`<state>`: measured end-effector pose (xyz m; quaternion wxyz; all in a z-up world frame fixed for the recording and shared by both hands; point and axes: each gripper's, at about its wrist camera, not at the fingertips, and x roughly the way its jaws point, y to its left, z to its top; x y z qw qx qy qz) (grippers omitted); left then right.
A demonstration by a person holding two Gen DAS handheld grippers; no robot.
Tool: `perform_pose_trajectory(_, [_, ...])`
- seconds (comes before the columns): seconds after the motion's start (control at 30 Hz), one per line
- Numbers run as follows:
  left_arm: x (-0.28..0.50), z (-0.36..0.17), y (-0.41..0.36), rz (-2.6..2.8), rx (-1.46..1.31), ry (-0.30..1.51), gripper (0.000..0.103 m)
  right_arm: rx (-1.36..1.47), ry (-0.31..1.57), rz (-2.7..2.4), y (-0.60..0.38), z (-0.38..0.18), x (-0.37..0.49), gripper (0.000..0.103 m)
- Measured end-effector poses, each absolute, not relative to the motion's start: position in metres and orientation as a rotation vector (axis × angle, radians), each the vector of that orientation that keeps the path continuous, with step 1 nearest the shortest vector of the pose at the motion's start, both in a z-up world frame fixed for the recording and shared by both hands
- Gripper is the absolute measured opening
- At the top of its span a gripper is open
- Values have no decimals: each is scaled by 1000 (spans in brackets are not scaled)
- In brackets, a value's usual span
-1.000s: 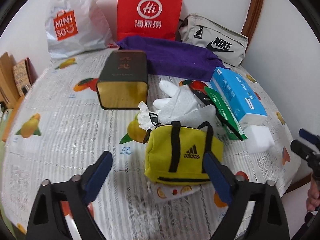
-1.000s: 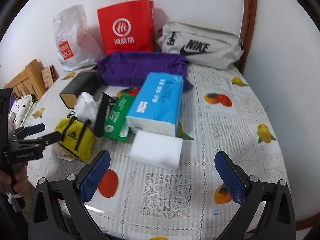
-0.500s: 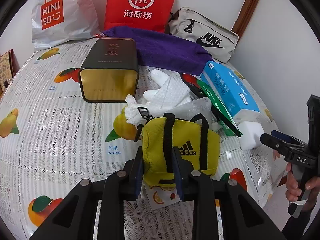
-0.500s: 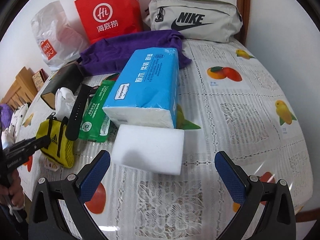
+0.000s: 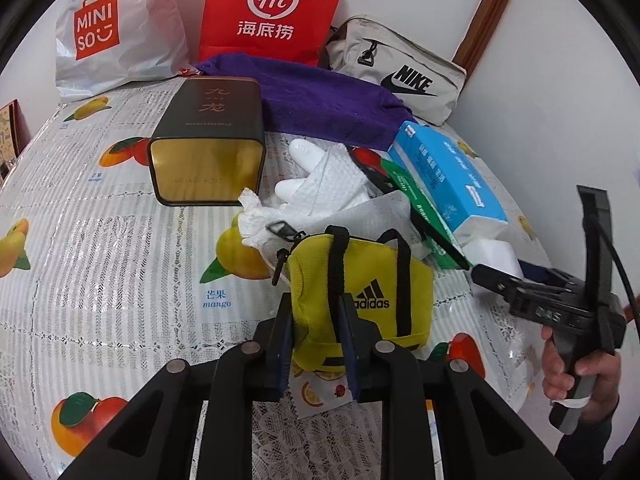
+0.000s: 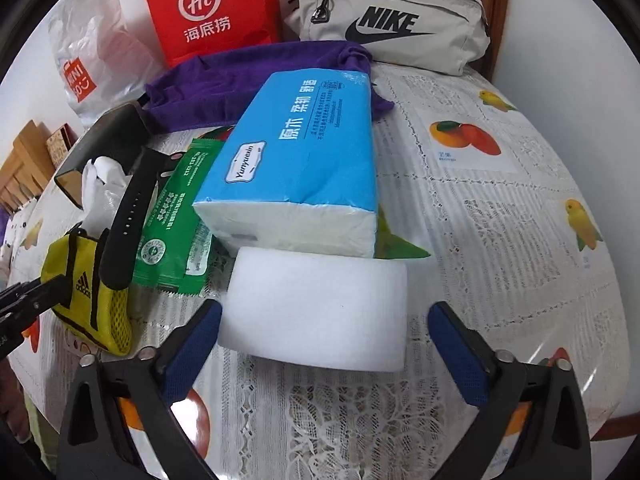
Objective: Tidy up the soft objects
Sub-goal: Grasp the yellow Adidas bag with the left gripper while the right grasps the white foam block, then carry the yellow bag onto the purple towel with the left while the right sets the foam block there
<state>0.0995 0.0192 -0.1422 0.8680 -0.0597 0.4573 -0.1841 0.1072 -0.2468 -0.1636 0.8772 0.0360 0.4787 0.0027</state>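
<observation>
My left gripper [image 5: 316, 344] is shut on the left end of a small yellow Adidas bag [image 5: 372, 288], which rests on the fruit-print tablecloth [image 5: 100, 248]; the bag also shows in the right wrist view [image 6: 88, 288]. My right gripper [image 6: 324, 336] is open, its blue pads either side of a white sponge block [image 6: 320, 312] without touching it. Behind the sponge lies a blue tissue pack [image 6: 304, 156] and a green wipes packet [image 6: 176, 220]. A purple towel [image 5: 320, 96] lies at the back.
A dark tin [image 5: 208, 140], white gloves and tissue [image 5: 320, 188] and a black strap [image 6: 132, 208] sit mid-table. A Miniso bag [image 5: 108, 28], red Hi bag [image 5: 272, 8] and grey Nike pouch [image 6: 396, 20] line the wall. Wooden items [image 6: 24, 156] stand at left.
My left gripper moved in and closed on the yellow bag. My right gripper moved forward so its open fingers now flank the white sponge.
</observation>
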Motion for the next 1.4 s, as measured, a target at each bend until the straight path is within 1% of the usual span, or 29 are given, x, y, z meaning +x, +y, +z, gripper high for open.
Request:
perform_pose_trajectory(0.03, [99,-140,22,-388,-126,953,18,87,999,11,-249,-164,107,83])
perform_pose_trajectory(0.3, [93,-124,28,-398,-124,929,13,120,956,36,-259,-142,93,82])
perform_pose_trajectory(0.8, [96,-75,42,-379,-136,851,12,113,867,68,-262,-86,88,82])
perform_pose_trajectory(1.07, [126,-53,43,-346,-138,835,12,94,840,101,-258,-61,113,82])
perform_pose_trajectory(1.4, [192,-35,45,-279,-140,838,12,69,837,150,-251,-45,179,82])
